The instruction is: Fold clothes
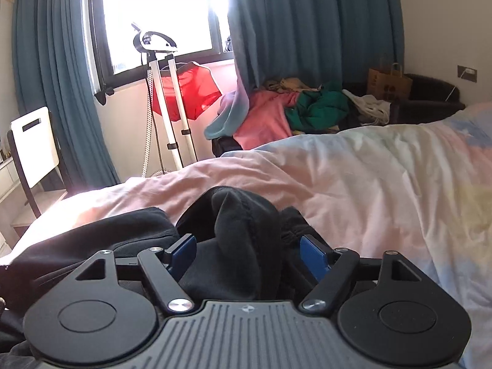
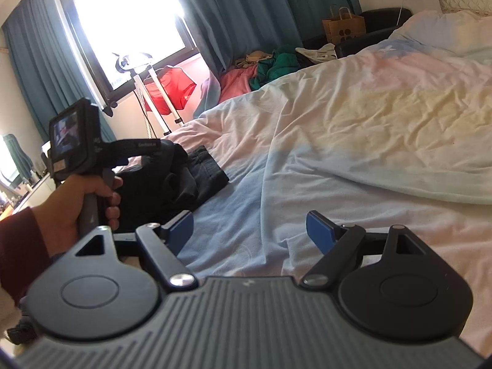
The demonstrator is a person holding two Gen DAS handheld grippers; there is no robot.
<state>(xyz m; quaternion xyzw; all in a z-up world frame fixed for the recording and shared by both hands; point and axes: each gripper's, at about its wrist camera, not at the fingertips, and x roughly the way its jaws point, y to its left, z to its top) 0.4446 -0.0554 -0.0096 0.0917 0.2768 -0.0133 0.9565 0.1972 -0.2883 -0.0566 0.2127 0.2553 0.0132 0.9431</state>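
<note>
A black garment [image 1: 236, 224] lies bunched on the pastel bed cover [image 1: 384, 184]. My left gripper [image 1: 249, 253] stands wide open with a raised fold of the black cloth between its blue pads [image 1: 184, 253], not clamped. In the right wrist view the black garment [image 2: 196, 175] lies at the bed's left edge, with the left gripper [image 2: 167, 150] over it, held by a hand in a dark red sleeve. My right gripper [image 2: 250, 230] is open and empty above the bare bed cover [image 2: 353, 129], to the right of the garment.
A pile of pink and green clothes [image 1: 295, 110] lies on a dark seat beyond the bed. A garment steamer stand [image 1: 166, 92] with a red garment [image 1: 187, 92] stands by the window. A paper bag [image 1: 389, 81] sits at the back right. A white chair [image 1: 33, 144] stands at the left.
</note>
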